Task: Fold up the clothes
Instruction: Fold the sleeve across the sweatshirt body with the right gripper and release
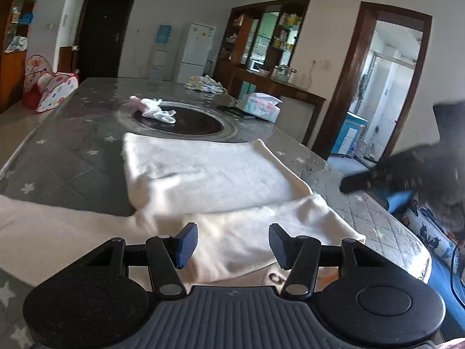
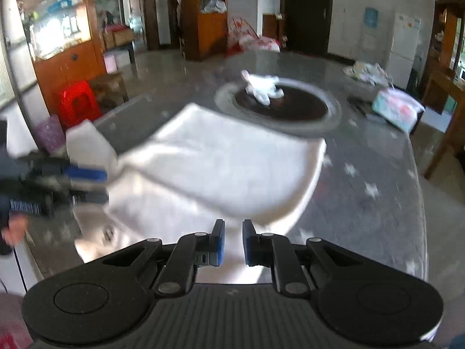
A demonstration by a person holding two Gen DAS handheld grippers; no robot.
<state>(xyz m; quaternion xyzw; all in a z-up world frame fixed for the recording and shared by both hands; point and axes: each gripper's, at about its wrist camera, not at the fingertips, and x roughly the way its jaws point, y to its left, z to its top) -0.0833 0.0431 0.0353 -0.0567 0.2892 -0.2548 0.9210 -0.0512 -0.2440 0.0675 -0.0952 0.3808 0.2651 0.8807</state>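
A cream garment (image 1: 209, 174) lies on the grey star-print table (image 1: 72, 157), its far part folded into a flat rectangle and a sleeve spread to the near left. My left gripper (image 1: 232, 244) hovers over the garment's near edge, open wide, with nothing between its blue pads. In the right wrist view the same garment (image 2: 221, 160) is blurred, and the left gripper (image 2: 87, 184) shows at its left side. My right gripper (image 2: 234, 242) sits above the garment's near edge, jaws a narrow gap apart and empty. From the left wrist it appears as a dark blur (image 1: 375, 179) past the table's right edge.
A round dark inset (image 1: 186, 120) in the table's middle carries small white and pink clothes (image 1: 154, 109). A tissue pack (image 1: 261, 106) and another clothes pile (image 1: 205, 83) lie at the far right. A red stool (image 2: 78, 103) and cabinets stand beyond the table.
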